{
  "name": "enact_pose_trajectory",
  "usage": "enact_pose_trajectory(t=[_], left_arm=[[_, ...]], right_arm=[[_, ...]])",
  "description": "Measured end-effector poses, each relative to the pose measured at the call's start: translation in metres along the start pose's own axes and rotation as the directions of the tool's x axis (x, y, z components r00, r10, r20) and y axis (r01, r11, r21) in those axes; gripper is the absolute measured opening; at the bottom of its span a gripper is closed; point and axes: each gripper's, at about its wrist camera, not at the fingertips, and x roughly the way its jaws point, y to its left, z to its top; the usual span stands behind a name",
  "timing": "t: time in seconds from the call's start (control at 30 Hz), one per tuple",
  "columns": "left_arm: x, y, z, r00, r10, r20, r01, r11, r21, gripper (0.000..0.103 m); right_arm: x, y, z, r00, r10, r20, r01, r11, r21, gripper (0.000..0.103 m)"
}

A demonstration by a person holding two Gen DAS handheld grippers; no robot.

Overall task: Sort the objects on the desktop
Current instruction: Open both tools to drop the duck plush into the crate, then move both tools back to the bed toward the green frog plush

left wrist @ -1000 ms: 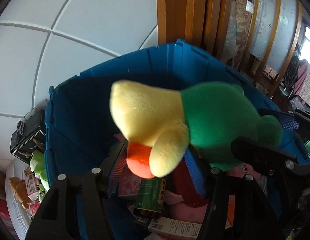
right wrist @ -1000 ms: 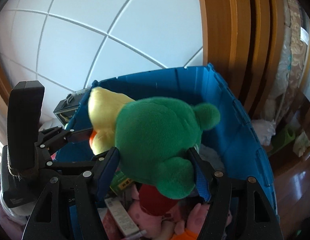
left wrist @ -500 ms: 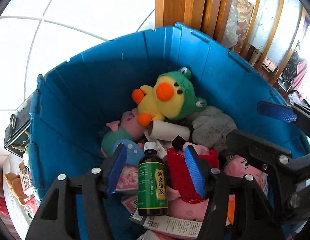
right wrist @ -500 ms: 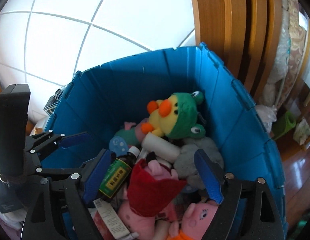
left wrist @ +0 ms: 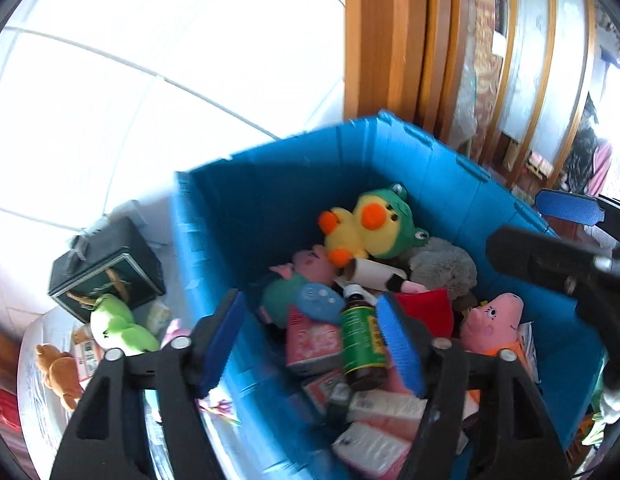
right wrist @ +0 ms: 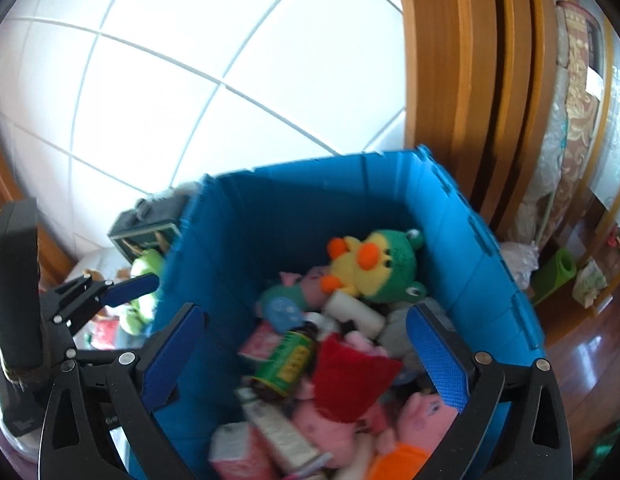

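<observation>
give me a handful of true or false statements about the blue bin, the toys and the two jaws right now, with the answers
1. The yellow duck plush lies inside the blue bin. True.
2. The right gripper is clamped on the duck. False: its jaws are opening and grip nothing; the bin's contents lie below them.
3. A dark bottle with a green label lies among the things in the bin. True.
4. The green frog plush is in the bin. False: it sits outside, beside a dark box.
5. The left gripper holds a pink pig toy. False: its jaws are opening, nothing gripped.

Black claws, blue ribbed pads
</observation>
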Motion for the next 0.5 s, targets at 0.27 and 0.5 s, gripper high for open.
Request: enact_pose_trajectory(t=[0.27, 0.5], left_arm=[[-0.058, 0.110, -0.063, 0.996, 0.059, 0.070, -0.053, 0.996, -0.076, 0.069], [-0.081, 0.227, -0.126, 0.983, 0.178, 0.052, -0.167, 0.972, -0.168, 0.069]], right_arm=[[-0.027, 0.114, -0.003, 0.994, 0.078, 0.077, -0.074, 0.996, -0.056, 0.103], [0.003, 0.217, -0.021, 0.987, 0.151, 0.055, -0.144, 0.983, -0.112, 0.103]])
